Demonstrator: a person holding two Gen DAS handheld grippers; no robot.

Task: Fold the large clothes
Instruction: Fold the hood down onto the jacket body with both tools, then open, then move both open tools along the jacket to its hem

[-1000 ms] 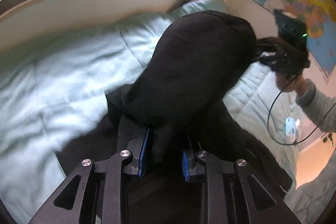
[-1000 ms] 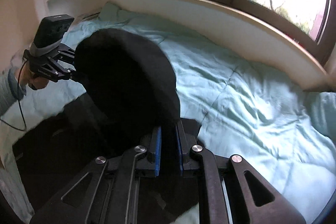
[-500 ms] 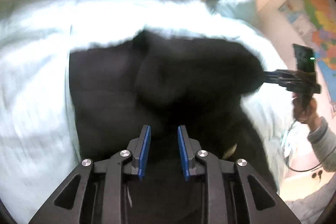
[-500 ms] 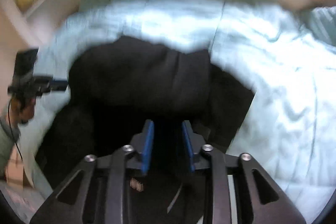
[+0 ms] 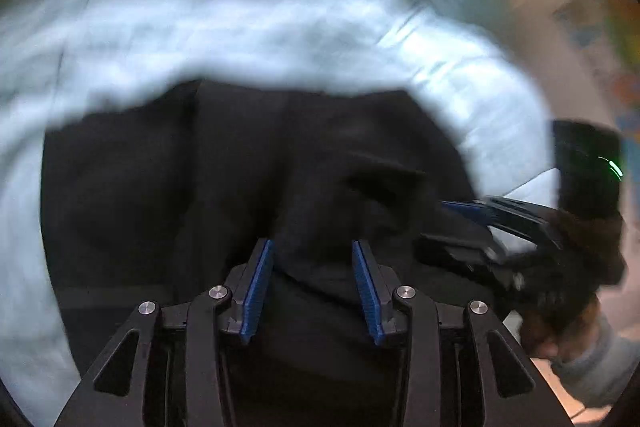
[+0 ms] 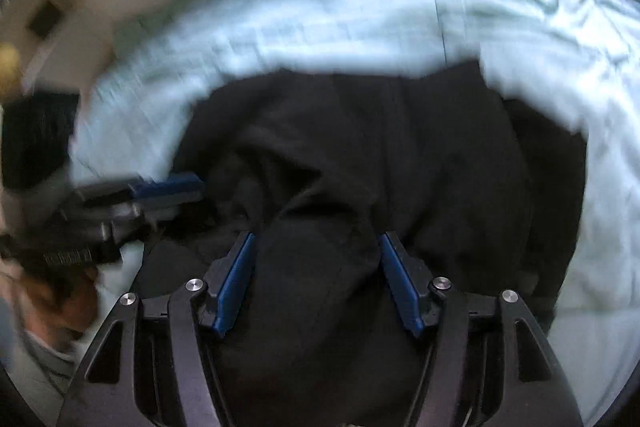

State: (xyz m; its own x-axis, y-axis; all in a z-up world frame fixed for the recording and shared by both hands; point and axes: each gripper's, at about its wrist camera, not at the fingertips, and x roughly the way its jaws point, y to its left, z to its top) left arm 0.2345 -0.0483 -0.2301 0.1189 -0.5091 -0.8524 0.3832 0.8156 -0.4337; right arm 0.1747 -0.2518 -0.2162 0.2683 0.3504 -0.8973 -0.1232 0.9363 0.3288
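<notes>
Black garment (image 5: pixel 224 187) was seen lying in a folded heap on the pale blue quilt (image 5: pixel 240 27) of the bed, whereas a second earlier it had been held up in the air between both tools. The left gripper (image 5: pixel 312 283) had just been opening; its blue fingers (image 5: pixel 256 291) stood apart, with a ridge of cloth between them but not pressed. The right gripper (image 6: pixel 320 283) had likewise been opening, wider, with a cloth fold loose between its fingers (image 6: pixel 400 287). Both views were blurred.
</notes>
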